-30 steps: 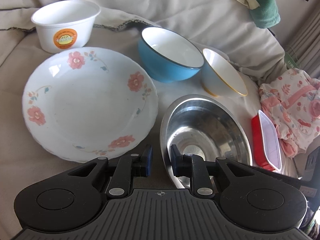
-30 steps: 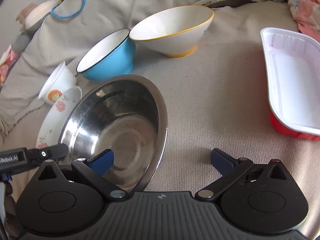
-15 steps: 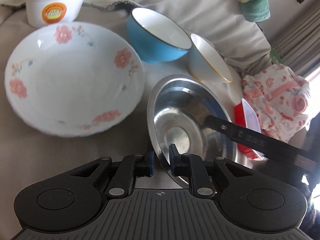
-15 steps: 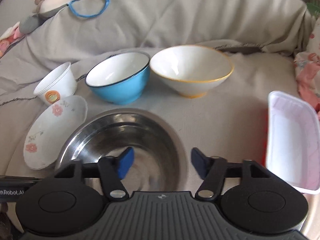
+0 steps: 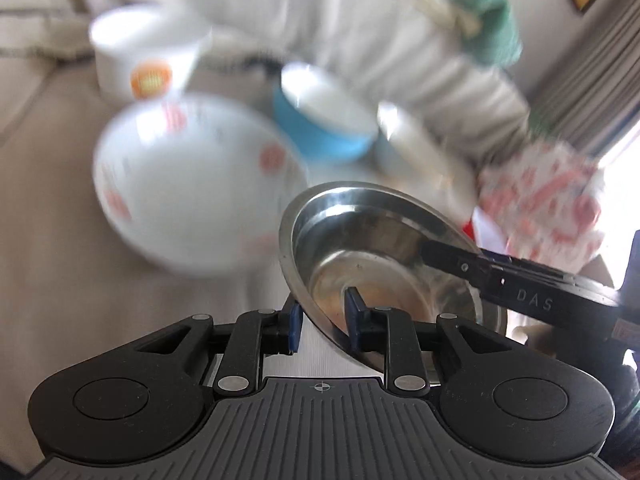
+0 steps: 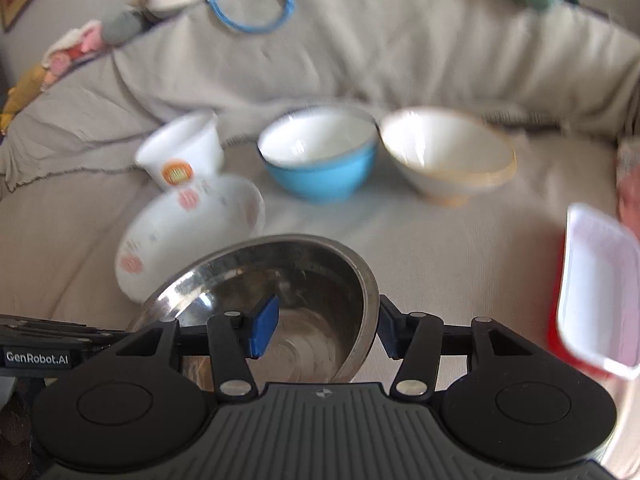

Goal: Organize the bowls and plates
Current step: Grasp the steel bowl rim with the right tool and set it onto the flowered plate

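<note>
Two tongs (image 6: 322,330), one marked "GenRobot.AI", other "DAS".

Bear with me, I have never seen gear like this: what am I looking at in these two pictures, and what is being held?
No machine here: a person holds tongs in each hand, each with a camera looking along its two fingers. One picture comes from the left tongs, the other from the right tongs; the black shapes at the bottom are the tongs themselves. On the cloth-covered surface lie a flowered plate, a white tub, a blue bowl, a gold-rimmed bowl and a red tray. Both tongs straddle the rim of a steel bowl. The right tongs have just been closing and seem to grip its wall; the left tongs have just been opening, the rim between them with a gap at one pad.
</note>
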The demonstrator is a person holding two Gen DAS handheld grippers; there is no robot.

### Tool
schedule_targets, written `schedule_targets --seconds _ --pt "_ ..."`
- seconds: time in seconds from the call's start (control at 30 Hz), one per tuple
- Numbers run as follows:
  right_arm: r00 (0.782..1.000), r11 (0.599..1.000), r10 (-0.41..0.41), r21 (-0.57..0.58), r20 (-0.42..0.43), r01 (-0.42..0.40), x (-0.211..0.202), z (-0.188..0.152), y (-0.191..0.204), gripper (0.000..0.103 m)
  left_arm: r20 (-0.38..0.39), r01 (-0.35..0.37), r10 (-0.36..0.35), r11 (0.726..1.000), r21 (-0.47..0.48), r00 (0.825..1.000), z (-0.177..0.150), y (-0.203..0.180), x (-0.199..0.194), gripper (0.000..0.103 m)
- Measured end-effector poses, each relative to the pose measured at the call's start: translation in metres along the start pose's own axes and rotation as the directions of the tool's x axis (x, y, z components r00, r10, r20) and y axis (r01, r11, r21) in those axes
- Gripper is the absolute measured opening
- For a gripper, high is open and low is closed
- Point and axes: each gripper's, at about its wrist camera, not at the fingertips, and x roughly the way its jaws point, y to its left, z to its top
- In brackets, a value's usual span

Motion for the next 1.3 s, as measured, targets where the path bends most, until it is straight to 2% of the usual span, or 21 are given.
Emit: schedule_targets --seconds 0.1,0.2,0.4,0.53,0.63,0.73,0.77,0.83,0.9,1.0,1.1,1.13,1.2,1.23,1.3 --pt "0.998 0.998 0.053 -0.02 0.045 -0.052 0.001 0.025 0.016 0.053 0.088 -0.026 0.027 1.0 -0.009 0.996 0.019 0.014 -0.015 0.023" --pt "0.996 0.996 0.079 -0.033 0.026 -0.079 0.027 0.041 0.033 0.053 0.107 -0.092 0.094 0.995 -0.023 0.99 0.032 0.033 -0.013 0.023" --pt "0.996 0.997 0.055 -0.057 -0.064 -0.059 0.09 0.049 0.07 0.053 0.129 -0.208 0.212 0.977 -0.048 0.969 0.047 0.065 0.005 0.023" --pt "0.995 0.996 0.043 -0.077 -0.089 -0.05 0.113 0.051 0.087 0.053 0.124 -0.218 0.227 0.972 -0.086 0.966 0.055 0.088 0.016 0.022" --pt "0.996 0.994 0.018 -0.109 -0.089 -0.028 0.122 0.049 0.095 0.053 0.132 -0.229 0.241 0.968 -0.099 0.961 0.055 0.098 0.021 0.021" --pt "0.999 0.989 -0.001 -0.148 -0.053 -0.007 0.12 0.048 0.097 0.053 0.189 -0.257 0.275 0.959 -0.117 0.943 0.054 0.106 0.017 0.021" --pt "1.0 0.987 -0.014 -0.159 -0.024 0.01 0.117 0.048 0.097 0.053 0.192 -0.264 0.285 0.956 -0.126 0.939 0.055 0.109 0.016 0.027" --pt "0.997 0.982 -0.057 -0.176 0.044 0.064 0.112 0.049 0.098 0.065 0.181 -0.254 0.279 0.956 -0.147 0.943 0.056 0.117 0.018 0.036" --pt "0.991 0.976 -0.107 -0.18 0.077 0.119 0.113 0.05 0.096 0.072 0.161 -0.226 0.253 0.96 -0.165 0.954 0.055 0.123 0.023 0.038" --pt "0.994 0.987 -0.109 -0.123 -0.01 0.107 0.125 0.052 0.085 0.072 0.127 -0.184 0.207 0.967 -0.174 0.97 0.052 0.128 0.031 0.039" --pt "0.992 0.998 -0.051 -0.043 -0.117 0.046 0.138 0.051 0.077 0.07 0.119 -0.164 0.185 0.972 -0.166 0.976 0.051 0.126 0.034 0.035" --pt "0.989 0.999 -0.036 -0.031 -0.141 0.032 0.142 0.051 0.077 0.065 0.12 -0.156 0.177 0.974 -0.165 0.977 0.05 0.126 0.034 0.033" --pt "0.985 1.0 -0.008 -0.022 -0.175 0.004 0.144 0.049 0.081 0.058 0.12 -0.153 0.173 0.975 -0.162 0.978 0.05 0.126 0.033 0.033" --pt "0.983 1.0 -0.002 -0.02 -0.185 -0.002 0.144 0.048 0.086 0.059 0.118 -0.159 0.18 0.974 -0.161 0.977 0.05 0.126 0.033 0.032" --pt "0.984 0.998 -0.041 -0.044 -0.176 0.033 0.142 0.045 0.096 0.059 0.122 -0.169 0.19 0.972 -0.165 0.974 0.05 0.126 0.031 0.031"
